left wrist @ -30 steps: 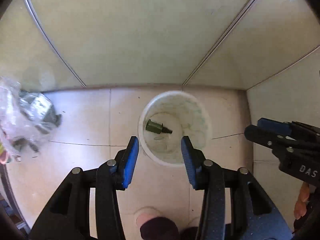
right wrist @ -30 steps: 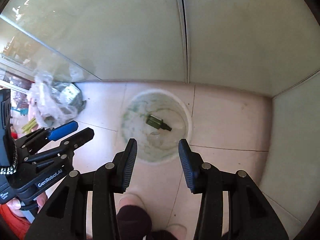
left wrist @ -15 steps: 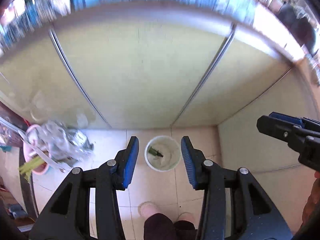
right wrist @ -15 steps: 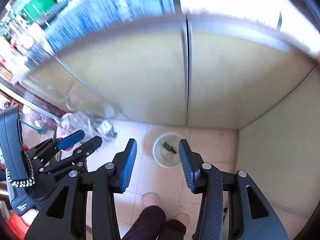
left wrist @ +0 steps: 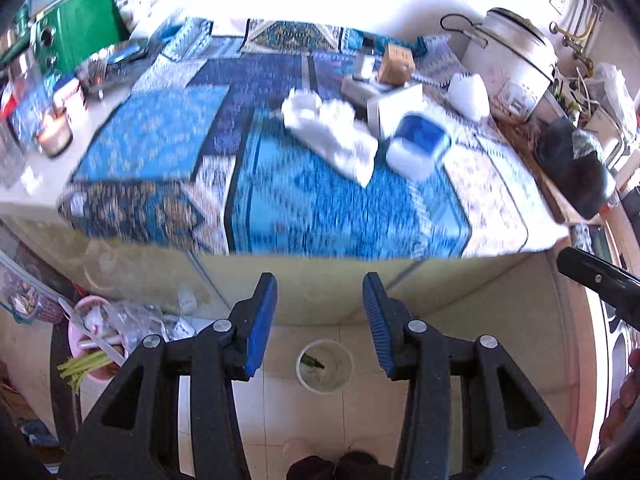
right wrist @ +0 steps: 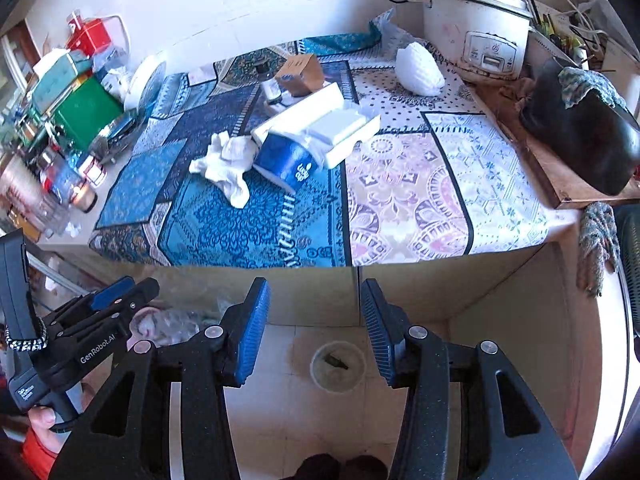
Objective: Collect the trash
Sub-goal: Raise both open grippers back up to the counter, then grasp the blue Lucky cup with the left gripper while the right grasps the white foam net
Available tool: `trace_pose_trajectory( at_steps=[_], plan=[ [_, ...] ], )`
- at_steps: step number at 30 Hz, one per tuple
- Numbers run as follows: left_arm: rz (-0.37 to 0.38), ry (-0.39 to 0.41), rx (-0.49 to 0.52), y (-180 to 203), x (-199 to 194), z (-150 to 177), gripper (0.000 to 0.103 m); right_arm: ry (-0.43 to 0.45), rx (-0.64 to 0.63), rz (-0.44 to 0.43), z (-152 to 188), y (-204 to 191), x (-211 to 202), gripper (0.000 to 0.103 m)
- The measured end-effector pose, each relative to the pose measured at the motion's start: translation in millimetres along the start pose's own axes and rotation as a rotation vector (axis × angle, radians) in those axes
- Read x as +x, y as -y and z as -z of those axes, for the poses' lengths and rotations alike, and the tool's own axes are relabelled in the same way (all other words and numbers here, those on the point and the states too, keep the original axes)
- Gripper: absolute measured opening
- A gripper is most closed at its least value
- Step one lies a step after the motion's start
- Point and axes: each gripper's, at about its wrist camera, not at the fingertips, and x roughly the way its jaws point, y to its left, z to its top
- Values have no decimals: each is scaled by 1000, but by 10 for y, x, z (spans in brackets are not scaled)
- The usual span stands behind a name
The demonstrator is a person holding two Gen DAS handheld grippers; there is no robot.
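Both claws, left claw [left wrist: 319, 322] and right claw [right wrist: 315, 326], stand apart and empty. Bin [right wrist: 338, 366], lower centre on the floor, holds one small dark item. Judged early: crumpled tissue [right wrist: 226, 168] and blue packet [right wrist: 286, 162] remain mid-frame on table [right wrist: 404, 200].

Beyond the left hand-held gripper [left wrist: 320, 316], jaws apart and empty, crumpled white tissue [left wrist: 330, 134] lies on the tabletop [left wrist: 280, 208]; a bucket [left wrist: 325, 367] stands below.

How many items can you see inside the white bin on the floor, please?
1: a small dark green bottle lies on its side inside the white bin below the counter; anything beneath it may be hidden.
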Motion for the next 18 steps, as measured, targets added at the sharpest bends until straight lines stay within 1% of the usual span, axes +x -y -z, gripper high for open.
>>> trace_pose_trajectory(
  at_steps=[4,7,9,11,13,14,16,18],
  plan=[
    [12,9,50,104,-42,-342,45,25,9,25,-259,140,-121,44],
    [41,6,50,211,45,-556,49,44,12,35,-476,304,-171,47],
    [67,1,35,301,145,-691,51,55,13,36,-624,426,-146,51],
    [80,4,25,412,247,-808,54,60,4,26,-771,553,-95,51],
    [73,10,14,545,363,-925,62,56,-14,11,-952,685,-5,51],
    [66,9,8,617,446,-984,64,50,-25,9,-1047,748,41,51],
    [62,-15,-11,737,625,-1090,66,26,-46,10,-1248,881,163,51],
    [63,-55,-26,839,831,-1186,66,10,-63,-4,-1427,1021,260,51]
  ],
)
